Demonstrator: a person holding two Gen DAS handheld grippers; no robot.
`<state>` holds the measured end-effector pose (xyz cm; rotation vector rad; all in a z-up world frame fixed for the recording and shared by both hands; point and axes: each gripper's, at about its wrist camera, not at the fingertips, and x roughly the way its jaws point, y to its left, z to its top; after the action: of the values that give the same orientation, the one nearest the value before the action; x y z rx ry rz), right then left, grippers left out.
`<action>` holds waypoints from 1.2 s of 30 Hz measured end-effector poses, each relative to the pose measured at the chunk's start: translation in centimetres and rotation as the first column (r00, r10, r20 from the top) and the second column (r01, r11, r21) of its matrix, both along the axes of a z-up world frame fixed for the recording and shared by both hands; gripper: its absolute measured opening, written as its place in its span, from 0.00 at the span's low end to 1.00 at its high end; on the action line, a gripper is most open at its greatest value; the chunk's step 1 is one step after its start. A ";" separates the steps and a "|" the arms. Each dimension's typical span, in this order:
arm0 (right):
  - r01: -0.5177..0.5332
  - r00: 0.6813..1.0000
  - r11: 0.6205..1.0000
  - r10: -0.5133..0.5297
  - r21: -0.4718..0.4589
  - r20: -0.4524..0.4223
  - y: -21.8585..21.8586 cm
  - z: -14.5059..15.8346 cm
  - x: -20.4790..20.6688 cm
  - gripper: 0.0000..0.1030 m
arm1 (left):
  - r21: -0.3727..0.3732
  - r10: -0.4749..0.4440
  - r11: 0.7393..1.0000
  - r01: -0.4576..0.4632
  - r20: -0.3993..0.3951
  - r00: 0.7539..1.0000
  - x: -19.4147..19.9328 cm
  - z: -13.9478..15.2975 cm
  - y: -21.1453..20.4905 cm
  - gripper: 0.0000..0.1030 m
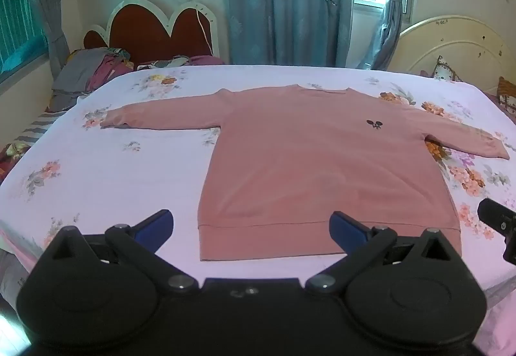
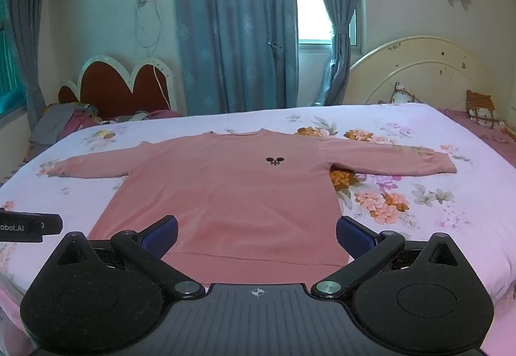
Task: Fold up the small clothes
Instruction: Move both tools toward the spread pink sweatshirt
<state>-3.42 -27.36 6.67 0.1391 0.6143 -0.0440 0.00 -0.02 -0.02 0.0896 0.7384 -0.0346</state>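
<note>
A pink long-sleeved sweatshirt (image 1: 306,162) lies flat on the bed, front up, both sleeves spread out, hem toward me, with a small dark logo (image 1: 374,123) on the chest. It also shows in the right wrist view (image 2: 238,194). My left gripper (image 1: 251,227) is open and empty, above the left part of the hem. My right gripper (image 2: 256,235) is open and empty, above the hem's middle. The right gripper's body shows at the left wrist view's right edge (image 1: 498,227); the left gripper's body shows in the right wrist view (image 2: 29,225).
The bed has a white floral sheet (image 1: 106,175). A pile of clothes (image 1: 93,72) lies at its far left by a red headboard (image 1: 154,30). A cream headboard (image 2: 422,72) and pillows (image 2: 480,107) stand far right. Blue curtains (image 2: 235,24) hang behind.
</note>
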 end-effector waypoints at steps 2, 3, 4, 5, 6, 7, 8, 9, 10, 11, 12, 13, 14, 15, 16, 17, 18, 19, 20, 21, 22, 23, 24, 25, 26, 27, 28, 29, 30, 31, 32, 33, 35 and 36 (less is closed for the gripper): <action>-0.001 1.000 1.000 0.001 0.001 -0.002 -0.1 0.0 0.1 1.00 | 0.001 -0.002 1.000 0.002 -0.003 1.000 0.1 -0.1 0.0 1.00; 0.000 1.000 1.000 0.000 0.000 -0.003 -0.2 0.0 0.2 1.00 | 0.000 -0.003 1.000 0.003 -0.001 1.000 0.0 -0.2 0.0 1.00; 0.002 1.000 1.000 -0.002 0.000 -0.005 -0.3 -0.1 0.3 1.00 | 0.002 -0.005 1.000 0.005 -0.001 1.000 0.0 -0.2 0.0 1.00; 0.003 1.000 1.000 -0.003 0.001 -0.006 -0.3 -0.1 0.4 1.00 | 0.004 -0.007 1.000 0.007 0.000 1.000 0.0 -0.2 0.0 1.00; 0.003 1.000 1.000 -0.003 0.002 -0.008 -0.4 -0.2 0.5 1.00 | 0.007 -0.011 1.000 0.011 0.001 1.000 -0.7 -0.2 0.0 1.00; 0.004 1.000 1.000 -0.004 0.004 -0.008 -0.5 -0.2 0.5 1.00 | 0.007 -0.012 1.000 0.012 0.000 1.000 -1.0 -0.4 -0.1 1.00; 0.004 1.000 1.000 -0.004 0.004 -0.009 -0.6 -0.2 0.5 1.00 | 0.007 -0.014 1.000 0.014 -0.001 1.000 -0.7 -0.3 0.1 1.00; 0.004 1.000 1.000 -0.004 0.004 -0.009 -0.7 -0.3 0.6 1.00 | 0.007 -0.014 1.000 0.014 -0.002 1.000 -0.2 -0.3 -0.3 1.00; 0.004 1.000 1.000 -0.004 0.004 -0.010 -0.8 -0.3 0.7 1.00 | 0.004 -0.013 1.000 0.013 -0.003 1.000 -0.2 -0.4 -0.2 1.00; 0.006 1.000 1.000 -0.006 0.004 -0.008 -0.7 -0.3 0.6 1.00 | 0.002 -0.014 1.000 0.014 -0.001 1.000 0.0 -0.6 -0.2 1.00; 0.007 1.000 1.000 -0.007 0.005 -0.009 -0.7 -0.3 0.6 1.00 | 0.009 -0.014 1.000 0.014 0.005 1.000 -0.1 -0.6 -0.5 1.00; 0.008 1.000 1.000 -0.008 0.006 -0.009 -0.8 -0.4 0.6 1.00 | 0.012 -0.014 1.000 0.014 0.005 1.000 0.2 -0.6 -0.4 1.00; 0.009 1.000 1.000 -0.009 0.007 -0.009 -0.9 -0.5 0.7 1.00 | 0.013 -0.015 1.000 0.015 0.005 1.000 0.4 -0.7 -0.3 1.00; 0.011 1.000 1.000 -0.011 0.009 -0.010 -1.0 -0.5 0.7 1.00 | 0.008 -0.013 1.000 0.013 0.013 1.000 0.3 -0.7 -0.3 1.00; 0.011 1.000 1.000 -0.011 0.010 -0.010 -1.2 -0.6 0.7 1.00 | 0.009 -0.013 1.000 0.013 0.014 1.000 0.3 -0.8 -0.3 1.00; 0.012 1.000 1.000 -0.012 0.009 -0.010 -1.3 -0.7 0.7 1.00 | 0.009 -0.013 1.000 0.013 0.013 1.000 0.3 -0.8 -0.4 1.00; 0.013 1.000 1.000 -0.013 0.008 -0.009 -1.3 -0.7 0.7 1.00 | 0.006 -0.014 1.000 0.014 0.011 1.000 0.3 -0.7 -0.3 1.00; 0.014 1.000 1.000 -0.014 0.008 -0.010 -1.4 -0.8 0.7 1.00 | 0.007 -0.015 1.000 0.015 0.012 1.000 0.5 -0.8 -0.3 1.00; 0.015 1.000 1.000 -0.015 0.009 -0.010 -1.4 -0.8 0.7 1.00 | 0.005 -0.015 1.000 0.015 0.009 1.000 0.4 -0.6 -0.8 1.00; 0.015 1.000 1.000 -0.015 0.009 -0.011 -1.5 -0.8 0.7 1.00 | 0.001 -0.015 1.000 0.015 0.014 1.000 0.4 -0.5 -0.8 1.00; 0.015 1.000 1.000 -0.015 0.009 -0.011 -1.5 -0.8 0.7 1.00 | -0.002 -0.015 1.000 0.015 0.018 1.000 0.4 -0.5 -0.7 1.00; 0.016 1.000 1.000 -0.016 0.008 -0.010 -1.5 -0.8 0.7 1.00 | -0.005 -0.015 1.000 0.016 0.021 1.000 0.4 -0.6 -0.7 1.00; 0.017 1.000 1.000 -0.017 0.006 -0.010 -1.6 -0.8 0.7 1.00 | -0.006 -0.015 1.000 0.016 0.020 1.000 0.5 -0.6 -0.8 1.00; 0.018 1.000 1.000 -0.018 0.005 -0.010 -1.5 -0.8 0.7 1.00 | -0.005 -0.015 1.000 0.015 0.018 1.000 0.5 -0.6 -0.9 1.00; 0.018 1.000 1.000 -0.018 0.004 -0.011 -1.5 -0.8 0.8 1.00 | -0.005 -0.016 1.000 0.016 0.014 1.000 0.5 -0.6 -0.8 1.00; 0.019 1.000 1.000 -0.019 0.005 -0.011 -1.5 -0.8 0.8 1.00 | -0.006 -0.017 1.000 0.017 0.013 1.000 0.5 -0.7 -0.8 1.00; 0.020 1.000 1.000 -0.020 0.005 -0.012 -1.6 -0.8 0.8 1.00 | -0.007 -0.017 1.000 0.017 0.013 1.000 0.6 -0.7 -0.8 1.00; 0.021 1.000 1.000 -0.021 0.004 -0.012 -1.6 -0.8 0.8 1.00 | -0.006 -0.016 1.000 0.016 0.015 1.000 0.5 -0.7 -0.9 1.00; 0.023 1.000 1.000 -0.023 0.003 -0.012 -1.6 -0.9 0.9 1.00 | -0.005 -0.016 1.000 0.017 0.016 1.000 0.5 -0.7 -0.9 1.00; 0.025 1.000 1.000 -0.025 0.003 -0.013 -1.7 -0.9 0.9 1.00 | -0.002 -0.017 1.000 0.017 0.015 1.000 0.5 -0.8 -1.0 1.00; 0.026 1.000 1.000 -0.026 0.004 -0.013 -1.7 -0.9 1.0 1.00 | -0.006 -0.016 1.000 0.016 0.019 1.000 0.6 -0.8 -1.0 1.00; 0.026 1.000 1.000 -0.026 0.005 -0.013 -1.7 -0.9 1.0 1.00 | -0.009 -0.017 1.000 0.018 0.020 1.000 0.8 -0.9 -1.1 1.00; 0.027 1.000 1.000 -0.027 0.004 -0.014 -1.8 -0.9 1.1 1.00 | -0.012 -0.018 1.000 0.018 0.020 1.000 1.1 -1.0 -1.2 1.00; 0.026 1.000 1.000 -0.026 0.004 -0.013 -1.8 -0.9 1.1 1.00 | -0.019 -0.016 1.000 0.017 0.029 0.999 1.1 -1.0 -1.3 1.00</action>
<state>-2.35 -29.18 5.77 0.1511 0.6259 -0.0691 1.12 -1.29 -1.00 0.0773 0.7088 -0.0563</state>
